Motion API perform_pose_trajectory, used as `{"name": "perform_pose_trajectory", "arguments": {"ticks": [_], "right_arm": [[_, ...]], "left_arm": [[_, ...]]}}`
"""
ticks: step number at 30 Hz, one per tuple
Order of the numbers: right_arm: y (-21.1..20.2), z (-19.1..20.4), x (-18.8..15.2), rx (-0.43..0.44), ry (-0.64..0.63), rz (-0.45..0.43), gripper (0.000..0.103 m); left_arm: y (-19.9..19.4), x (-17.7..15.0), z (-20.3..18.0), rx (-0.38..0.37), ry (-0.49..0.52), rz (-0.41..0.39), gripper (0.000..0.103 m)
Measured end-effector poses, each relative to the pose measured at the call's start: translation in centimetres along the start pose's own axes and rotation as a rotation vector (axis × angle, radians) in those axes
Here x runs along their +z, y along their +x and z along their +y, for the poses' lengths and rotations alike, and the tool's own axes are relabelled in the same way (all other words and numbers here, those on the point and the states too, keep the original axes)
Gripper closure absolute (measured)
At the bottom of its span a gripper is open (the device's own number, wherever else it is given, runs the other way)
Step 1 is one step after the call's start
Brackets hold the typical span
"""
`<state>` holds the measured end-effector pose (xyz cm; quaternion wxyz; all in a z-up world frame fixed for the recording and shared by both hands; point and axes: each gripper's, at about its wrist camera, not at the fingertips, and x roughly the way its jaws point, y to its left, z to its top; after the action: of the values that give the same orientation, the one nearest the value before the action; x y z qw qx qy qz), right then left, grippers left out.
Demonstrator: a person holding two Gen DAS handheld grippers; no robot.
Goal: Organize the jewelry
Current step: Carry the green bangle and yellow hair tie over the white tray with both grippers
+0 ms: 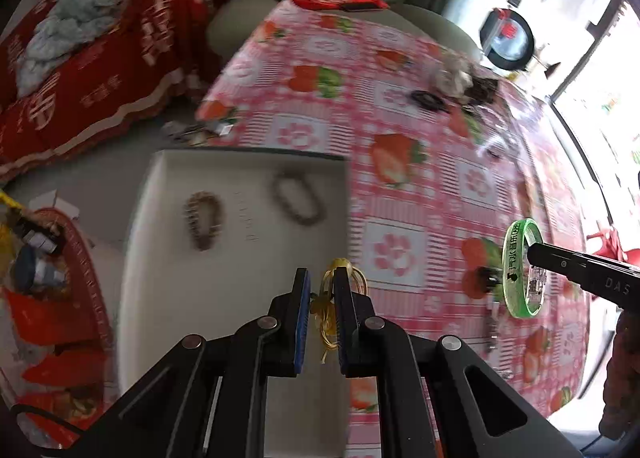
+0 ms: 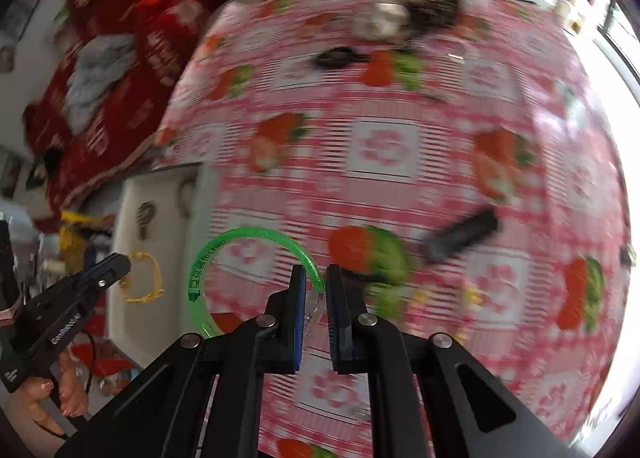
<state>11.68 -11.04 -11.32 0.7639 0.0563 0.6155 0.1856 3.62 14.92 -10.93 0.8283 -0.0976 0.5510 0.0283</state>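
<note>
My left tool [image 1: 322, 290] pinches a yellow bracelet [image 1: 332, 310] above the white tray [image 1: 240, 286], where two beaded bracelets [image 1: 204, 220] lie apart. My right tool [image 2: 316, 286] is clamped on a green bangle [image 2: 248, 278], held over the counter [image 2: 400, 178] with its pink strawberry cloth, just beside the tray.

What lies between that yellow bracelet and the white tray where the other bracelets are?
Nothing visible. The yellow bracelet, held in the left gripper, already hangs over the white tray, clear of the two bracelets lying there.
</note>
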Motion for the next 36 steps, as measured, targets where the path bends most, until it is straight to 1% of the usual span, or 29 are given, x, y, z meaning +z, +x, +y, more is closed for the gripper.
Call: {"name": "perform_pose_trajectory", "arguments": {"ticks": [4, 8, 11, 15, 19, 22, 26, 31, 36], "right_arm": [[2.3, 4.9, 0.8, 0.042, -0.088, 0.031, 0.092], [4.8, 9.3, 1.4, 0.068, -0.172, 0.061, 0.092], [6.5, 12.0, 1.8, 0.071, -0.228, 0.082, 0.092], [9.0, 14.7, 2.1, 0.053, -0.294, 0.113, 0.092], [11.5, 16.2, 2.3, 0.03, -0.335, 0.154, 0.092], [13.3, 16.7, 2.2, 0.003, -0.361, 0.193, 0.092], [14.9, 17.0, 2.2, -0.028, -0.374, 0.223, 0.092], [16.1, 16.9, 2.8, -0.063, -0.376, 0.224, 0.092], [16.7, 16.8, 3.9, -0.09, -0.369, 0.201, 0.092]], "left_arm": [[0.5, -0.5, 3.6, 0.018, -0.069, 0.005, 0.085], [1.7, -1.1, 6.3, 0.011, -0.127, 0.023, 0.085], [3.0, -1.6, 7.9, 0.019, -0.146, 0.044, 0.085], [4.6, -2.0, 9.6, 0.025, -0.174, 0.063, 0.085], [5.7, -2.0, 10.5, 0.029, -0.189, 0.071, 0.085], [6.6, -1.8, 10.6, 0.037, -0.178, 0.081, 0.085], [7.5, -1.0, 10.6, 0.046, -0.166, 0.076, 0.085], [8.6, 0.7, 11.0, 0.058, -0.165, 0.063, 0.085], [9.2, 1.9, 11.0, 0.086, -0.148, 0.05, 0.085]]}}
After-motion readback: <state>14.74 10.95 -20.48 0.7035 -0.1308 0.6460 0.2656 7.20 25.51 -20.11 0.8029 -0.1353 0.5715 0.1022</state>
